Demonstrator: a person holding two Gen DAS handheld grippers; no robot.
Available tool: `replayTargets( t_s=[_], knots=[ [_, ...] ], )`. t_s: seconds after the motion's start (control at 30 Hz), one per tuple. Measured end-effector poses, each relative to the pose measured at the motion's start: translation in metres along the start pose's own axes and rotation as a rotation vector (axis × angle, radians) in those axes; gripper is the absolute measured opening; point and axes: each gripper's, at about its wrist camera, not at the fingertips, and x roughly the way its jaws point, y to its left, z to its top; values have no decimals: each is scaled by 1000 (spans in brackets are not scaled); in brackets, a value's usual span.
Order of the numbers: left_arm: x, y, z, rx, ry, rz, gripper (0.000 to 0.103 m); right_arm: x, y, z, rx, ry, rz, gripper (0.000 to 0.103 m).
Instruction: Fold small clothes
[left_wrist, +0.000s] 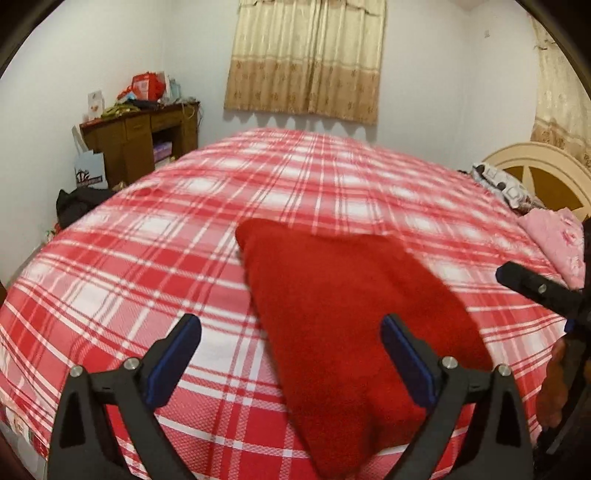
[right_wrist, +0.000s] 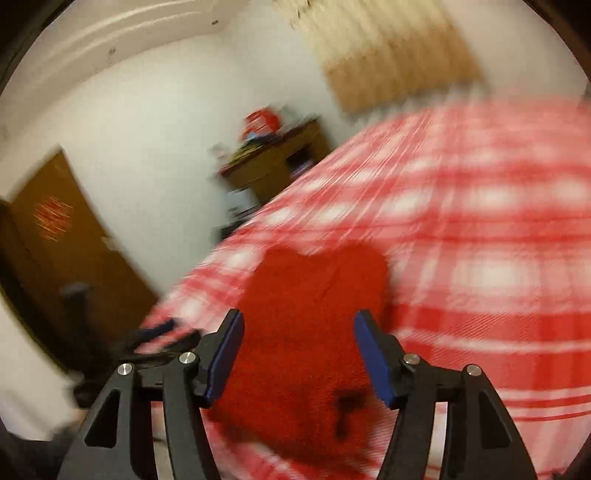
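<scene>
Red garment (left_wrist: 354, 317), fuzzy, folded into a rough wedge, lying flat on the red-and-white plaid bed cover (left_wrist: 155, 240) near the front edge of the bed. Narrow end toward the far side, wide end toward the camera in the left wrist view.

Left tongs (left_wrist: 291, 325) spread wide, nothing pinched between the 2 blue pads. Left pad (left_wrist: 173, 362) over bare plaid, right pad (left_wrist: 406, 362) in front of the garment; contact with the cloth not clear, no fabric drawn up between them.

Right tongs (right_wrist: 299, 325) spread partway, less wide than the left pair, holding nothing. Garment (right_wrist: 310, 332) seen through the gap between the pads, lying below them on the cover (right_wrist: 480, 258). Right wrist view heavily smeared by motion blur, so touch with the cloth impossible to judge. Dark patch on the near part of the garment, too blurred to identify.

One finger of the right tongs (left_wrist: 532, 288) visible at the right edge of the left wrist view, above the cover, just beside the garment's right side.

Wooden desk (left_wrist: 140, 136) with clutter against the far wall, curtain (left_wrist: 306, 59) above the bed.
</scene>
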Motion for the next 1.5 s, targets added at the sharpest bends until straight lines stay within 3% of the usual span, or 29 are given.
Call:
replayTargets(
  t_s=[0.2, 1.5],
  knots=[
    [-9, -3, 7, -1, -28, -16, 100, -27, 27, 6, -122, -95, -115, 66],
    [-19, -10, 10, 11, -55, -43, 103, -45, 54, -4, -171, -108, -86, 69]
  ],
)
